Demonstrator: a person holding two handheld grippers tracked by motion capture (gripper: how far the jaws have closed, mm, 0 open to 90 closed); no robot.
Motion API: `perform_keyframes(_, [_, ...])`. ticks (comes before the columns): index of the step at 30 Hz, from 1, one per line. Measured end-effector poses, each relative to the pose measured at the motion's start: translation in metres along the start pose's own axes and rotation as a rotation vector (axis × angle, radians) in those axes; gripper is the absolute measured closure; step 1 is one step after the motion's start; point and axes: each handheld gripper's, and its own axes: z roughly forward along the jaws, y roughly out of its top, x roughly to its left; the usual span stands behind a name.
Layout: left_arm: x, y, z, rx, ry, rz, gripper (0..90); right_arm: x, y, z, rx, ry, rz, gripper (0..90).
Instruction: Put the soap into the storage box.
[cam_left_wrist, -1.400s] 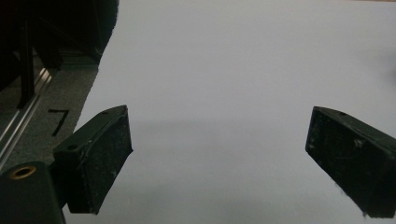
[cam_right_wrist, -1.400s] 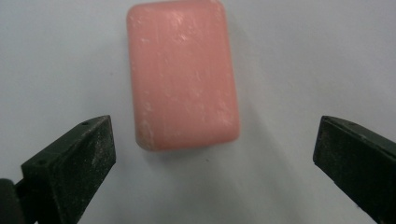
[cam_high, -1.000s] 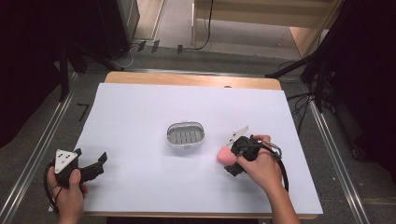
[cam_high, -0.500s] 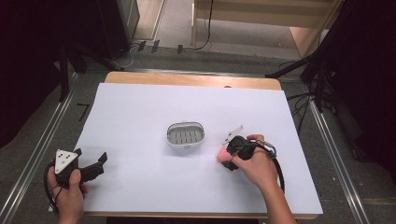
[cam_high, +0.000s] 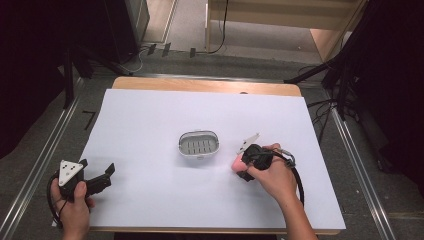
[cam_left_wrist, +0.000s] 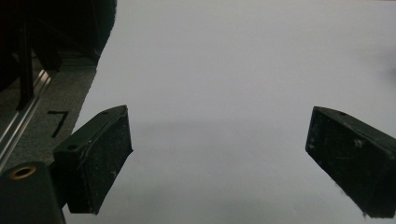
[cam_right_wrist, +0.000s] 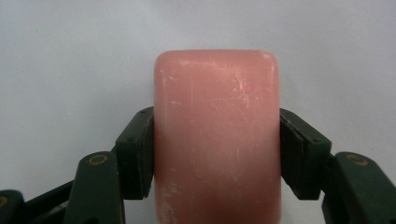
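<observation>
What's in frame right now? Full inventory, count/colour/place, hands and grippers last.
soap bar: 1, pink, between the right gripper's jaws, just right of the dish
soap dish: 1, grey with a slotted floor, mid-table, empty
white sheet: 1, white, covering most of the tabletop
table: 1, light wood, a bare strip shows along the far edge
cables: several, black, on the floor beyond the table
left hand: 1, near-left corner, holding the left gripper
right hand: 1, right of the dish, holding the right gripper
left gripper: 1, black with a grey plate on top, jaws wide apart, nothing between them
right gripper: 1, black, jaws closed on the soap bar's sides
</observation>
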Motion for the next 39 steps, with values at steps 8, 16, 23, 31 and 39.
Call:
perform_keyframes(8, [0.000,0.000,0.000,0.001,0.002,0.001,7.6,-0.001,0.005,-0.006,-0.006,0.012,-0.020,38.6])
perform_keyframes(16, [0.000,0.000,0.000,0.001,-0.003,0.002,7.5,-0.002,0.018,-0.012,-0.015,0.031,-0.062,38.6])
perform_keyframes(23, [0.000,0.000,0.000,0.001,-0.004,0.003,7.6,-0.002,0.029,-0.016,-0.019,0.038,-0.091,38.6])
perform_keyframes(31, [0.000,0.000,-0.001,0.001,-0.005,0.004,7.5,-0.001,0.043,-0.021,-0.028,0.051,-0.133,38.6])
perform_keyframes(39, [0.000,0.000,0.000,0.003,-0.006,0.008,7.6,0.000,0.058,-0.026,-0.034,0.057,-0.173,38.6])
